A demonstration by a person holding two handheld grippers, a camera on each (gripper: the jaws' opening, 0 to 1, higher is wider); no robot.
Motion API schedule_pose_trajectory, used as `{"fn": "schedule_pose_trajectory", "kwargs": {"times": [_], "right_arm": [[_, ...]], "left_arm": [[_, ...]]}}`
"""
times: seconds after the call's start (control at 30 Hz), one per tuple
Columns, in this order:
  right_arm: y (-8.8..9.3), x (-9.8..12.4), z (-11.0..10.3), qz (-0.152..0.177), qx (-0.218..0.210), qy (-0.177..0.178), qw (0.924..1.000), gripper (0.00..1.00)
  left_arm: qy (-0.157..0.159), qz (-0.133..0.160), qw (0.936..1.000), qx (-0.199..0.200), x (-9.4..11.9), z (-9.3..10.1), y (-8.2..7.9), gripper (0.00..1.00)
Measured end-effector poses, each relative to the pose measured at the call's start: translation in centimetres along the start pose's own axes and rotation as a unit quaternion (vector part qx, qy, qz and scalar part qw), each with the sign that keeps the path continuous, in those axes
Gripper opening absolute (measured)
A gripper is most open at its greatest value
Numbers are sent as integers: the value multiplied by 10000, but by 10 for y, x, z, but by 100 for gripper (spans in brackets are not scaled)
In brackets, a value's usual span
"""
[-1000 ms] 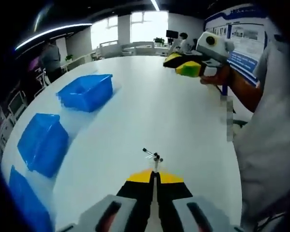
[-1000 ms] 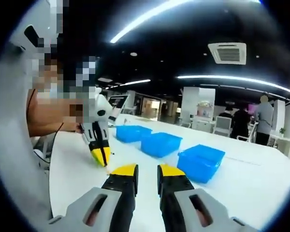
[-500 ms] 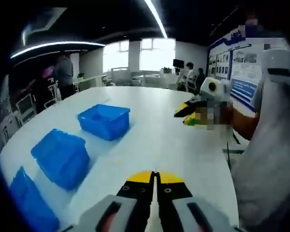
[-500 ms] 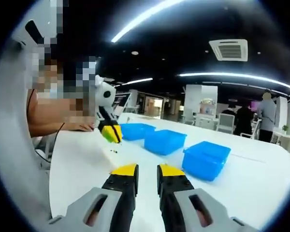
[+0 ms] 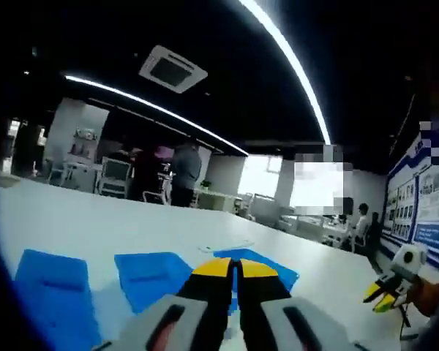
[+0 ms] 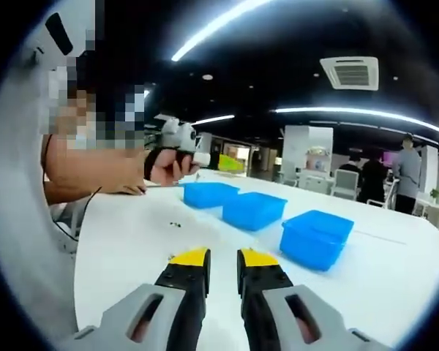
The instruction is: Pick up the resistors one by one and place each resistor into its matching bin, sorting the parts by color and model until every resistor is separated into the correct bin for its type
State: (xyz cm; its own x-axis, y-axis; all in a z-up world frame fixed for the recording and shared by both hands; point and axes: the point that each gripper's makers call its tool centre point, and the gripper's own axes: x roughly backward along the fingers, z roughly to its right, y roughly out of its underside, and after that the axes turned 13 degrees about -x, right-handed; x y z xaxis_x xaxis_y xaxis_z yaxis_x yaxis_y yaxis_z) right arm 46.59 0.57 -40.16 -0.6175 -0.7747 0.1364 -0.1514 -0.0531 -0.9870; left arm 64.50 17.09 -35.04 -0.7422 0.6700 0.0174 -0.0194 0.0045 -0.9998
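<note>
Resistors point(image 6: 175, 224), left of middle, look tiny and light; pinch one by its body. Left gripper point(image 5: 234, 268) is clenched, holding unclear; right gripper point(image 6: 222, 257) is released.

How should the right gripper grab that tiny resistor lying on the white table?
The resistor looks like a tiny dark speck lying flat on the white table, apart from the blue bins. Probably come straight down from above with the right gripper, its jaws slightly apart, and pinch across the small body. Its wire legs are too small to see.
</note>
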Motion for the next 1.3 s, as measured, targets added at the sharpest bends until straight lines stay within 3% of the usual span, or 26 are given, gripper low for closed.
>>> {"fn": "schedule_pose_trajectory", "kwargs": {"times": [0.03, 0.17, 0.37, 0.57, 0.67, 0.87, 1.13, 1.23, 1.3], "right_arm": [[0, 0, 0, 1, 13, -10, 10000, 17], [1, 4, 4, 8, 9, 66, 10000, 16], [2, 12, 11, 27, -39, 226, 9997, 16], [1, 15, 14, 43, -50, 272, 9996, 16], [1, 15, 14, 43, -13, 287, 9996, 16], [-1, 16, 14, 70, -8, 293, 9995, 16], [0, 18, 14, 65, -4, 331, 9994, 16], [0, 18, 14, 62, 9, 339, 9994, 16], [-1, 19, 14, 63, 22, 349, 9994, 16]], "left_arm": [[-246, -98, 9996, 85, -4, -9, 6, 6], [-508, -170, 9983, 219, -11, -13, 17, 6], [-1048, -533, 9922, -422, -12, -29, 31, 6], [-1000, -470, 9931, -398, -13, -20, 26, 6], [-1024, -432, 9937, -169, -12, -18, 23, 20], [-1070, -482, 9930, -156, -9, -17, 23, 20], [-810, -450, 9955, -215, -8, 2, 18, 18], [-208, -537, 9979, -293, -9, 33, 18, 16], [440, -704, 9954, -472, -7, 54, 21, 16]]}}
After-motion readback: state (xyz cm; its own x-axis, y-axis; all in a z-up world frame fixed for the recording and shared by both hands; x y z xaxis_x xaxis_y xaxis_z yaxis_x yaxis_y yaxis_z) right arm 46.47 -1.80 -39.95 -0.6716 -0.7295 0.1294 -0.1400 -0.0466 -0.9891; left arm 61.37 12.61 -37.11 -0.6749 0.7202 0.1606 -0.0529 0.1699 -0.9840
